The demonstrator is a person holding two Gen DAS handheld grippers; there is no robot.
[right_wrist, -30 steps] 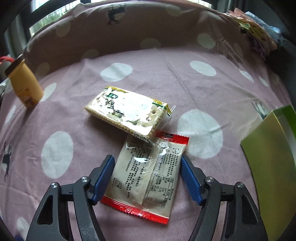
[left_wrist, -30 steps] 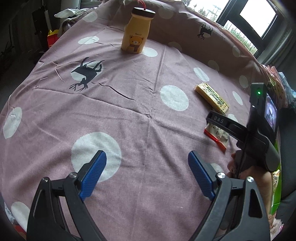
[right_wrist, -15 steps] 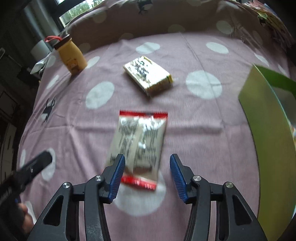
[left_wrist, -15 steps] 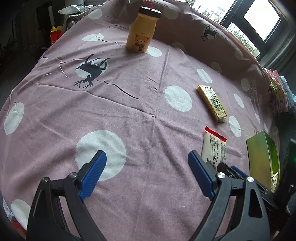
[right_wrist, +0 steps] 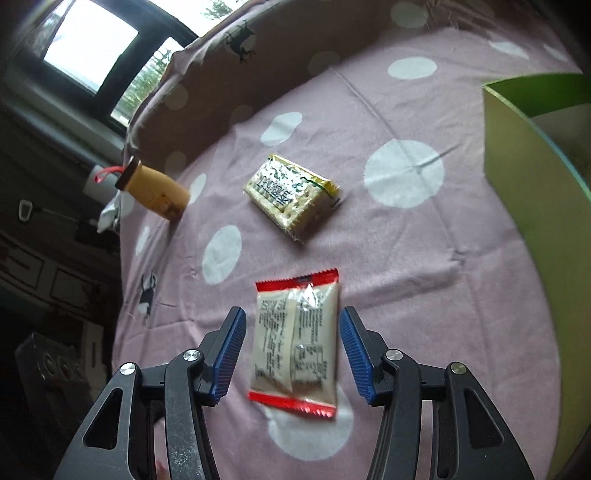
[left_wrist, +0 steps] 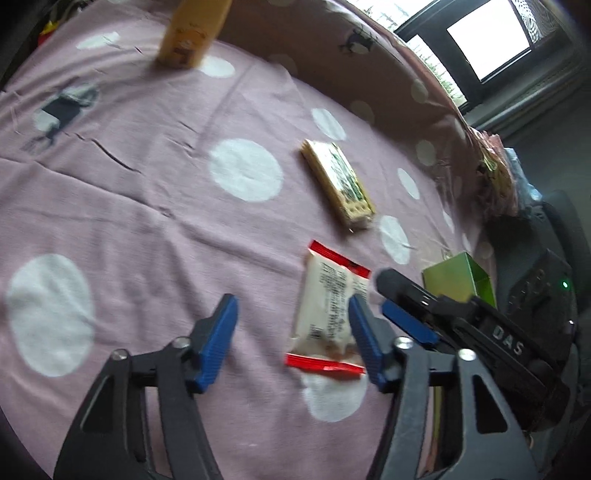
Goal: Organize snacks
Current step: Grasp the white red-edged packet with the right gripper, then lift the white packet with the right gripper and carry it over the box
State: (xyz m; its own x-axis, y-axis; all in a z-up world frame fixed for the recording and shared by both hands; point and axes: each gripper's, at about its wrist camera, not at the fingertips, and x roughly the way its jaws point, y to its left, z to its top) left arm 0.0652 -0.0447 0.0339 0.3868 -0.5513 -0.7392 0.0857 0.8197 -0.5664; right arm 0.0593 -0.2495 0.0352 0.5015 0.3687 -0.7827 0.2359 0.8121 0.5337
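Note:
A white snack packet with red ends (right_wrist: 295, 343) lies flat on the pink dotted cloth. My right gripper (right_wrist: 293, 354) stands over it, one blue pad on either side with a thin gap, so it is open. In the left wrist view the same packet (left_wrist: 327, 306) sits by the right finger of my left gripper (left_wrist: 291, 336). The left jaws are closing; only the packet's left part lies between them and neither pad presses it. The right gripper (left_wrist: 388, 295) reaches in from the right. A cracker pack (right_wrist: 291, 194) (left_wrist: 338, 184) lies farther back.
A green open box (right_wrist: 524, 177) (left_wrist: 458, 280) stands to the right of the packet. A yellow bear bottle (right_wrist: 155, 190) (left_wrist: 192, 33) stands at the far side. A heap of snack bags (left_wrist: 495, 177) sits at the cloth's right edge, below a window.
The left gripper's jaws have narrowed and it has swung right, close to the packet. The right gripper's jaws narrowed and it pulled back and rolled; the packet now lies squarely between its pads.

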